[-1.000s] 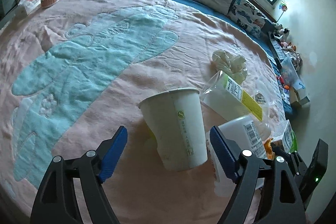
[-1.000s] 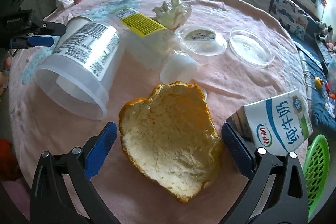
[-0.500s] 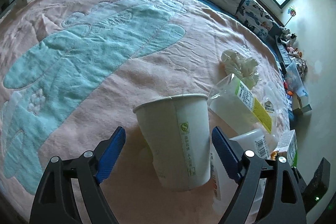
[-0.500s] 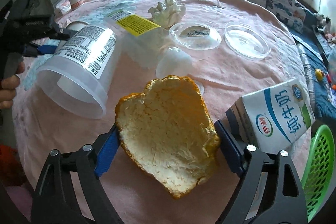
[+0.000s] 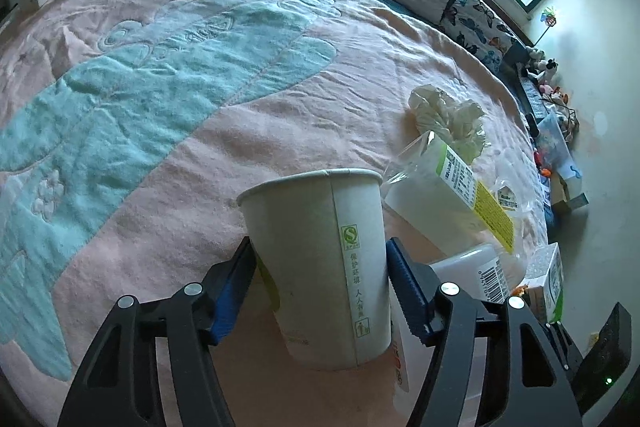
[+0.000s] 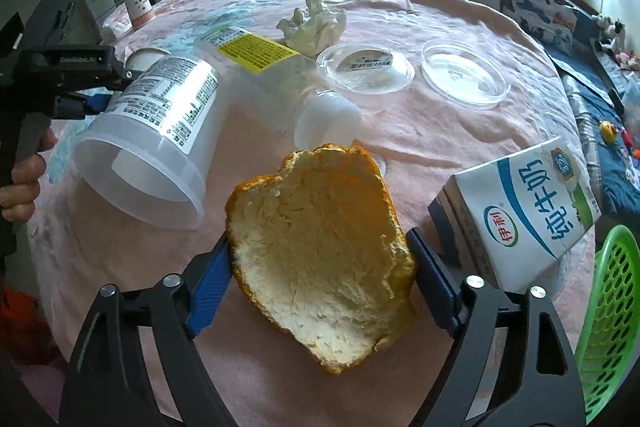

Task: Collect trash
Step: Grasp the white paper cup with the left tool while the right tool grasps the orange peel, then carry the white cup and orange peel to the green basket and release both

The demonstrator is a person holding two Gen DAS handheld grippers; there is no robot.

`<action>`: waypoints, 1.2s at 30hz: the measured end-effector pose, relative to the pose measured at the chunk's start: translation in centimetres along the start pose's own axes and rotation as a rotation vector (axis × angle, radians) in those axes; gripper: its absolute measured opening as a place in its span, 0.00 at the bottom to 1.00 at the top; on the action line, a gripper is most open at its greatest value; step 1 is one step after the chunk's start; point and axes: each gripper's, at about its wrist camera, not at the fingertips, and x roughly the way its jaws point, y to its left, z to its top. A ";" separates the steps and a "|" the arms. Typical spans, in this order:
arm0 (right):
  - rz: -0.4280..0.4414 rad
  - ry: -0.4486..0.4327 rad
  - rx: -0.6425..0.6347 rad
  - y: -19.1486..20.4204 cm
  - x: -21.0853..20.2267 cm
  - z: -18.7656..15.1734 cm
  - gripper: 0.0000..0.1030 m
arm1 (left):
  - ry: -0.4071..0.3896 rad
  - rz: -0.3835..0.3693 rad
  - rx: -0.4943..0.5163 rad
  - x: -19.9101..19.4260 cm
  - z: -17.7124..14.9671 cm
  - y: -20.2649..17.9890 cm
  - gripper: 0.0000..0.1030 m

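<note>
Pink blanket point(image 5: 280, 115) with a pale blue appliqué covers the round table, and cushions with butterflies line the bench under the window at 12 o'clock. In the left wrist view the left gripper point(image 5: 320, 279) has its blue pads pressed against both sides of an upright white paper cup point(image 5: 324, 267), so it is closed on the cup. At 2 o'clock from the cup lie a crumpled tissue point(image 5: 448, 115) and a clear packet with a yellow label point(image 5: 452, 195). In the right wrist view the right gripper point(image 6: 320, 275) has both pads touching the edges of an orange peel point(image 6: 320, 247), pith side up, and is clamped on it. A clear plastic tub point(image 6: 156, 143) lies on its side at 10 o'clock from the peel, two clear lids point(image 6: 464, 73) sit at 1 o'clock, a milk carton point(image 6: 520, 211) stands just beside the peel at 3 o'clock, and a green basket point(image 6: 612, 307) shows at 4 o'clock off the table edge.
</note>
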 end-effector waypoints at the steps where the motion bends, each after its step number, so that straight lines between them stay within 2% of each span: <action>1: -0.004 0.001 -0.006 0.1 0.1 0.0 0.83 | 0.001 -0.004 -0.003 -0.1 0.0 0.1 0.61; 4: -0.014 0.000 -0.011 0.2 0.1 0.1 0.82 | -0.003 -0.011 0.005 -0.5 -0.1 0.3 0.60; 9: -0.013 -0.016 0.001 0.1 -0.7 0.1 0.70 | -0.025 -0.036 0.019 -2.1 0.0 0.4 0.59; 17: 0.002 -0.035 0.023 0.3 -2.0 -0.5 0.64 | -0.091 -0.068 0.078 -6.4 0.1 -0.6 0.59; 26: 0.014 -0.087 0.044 0.7 -4.7 -1.3 0.63 | -0.157 -0.135 0.193 -11.0 -0.3 -4.9 0.59; 36: -0.028 -0.157 0.110 -1.5 -8.8 -3.1 0.63 | -0.143 -0.205 0.308 -11.7 -1.7 -10.9 0.59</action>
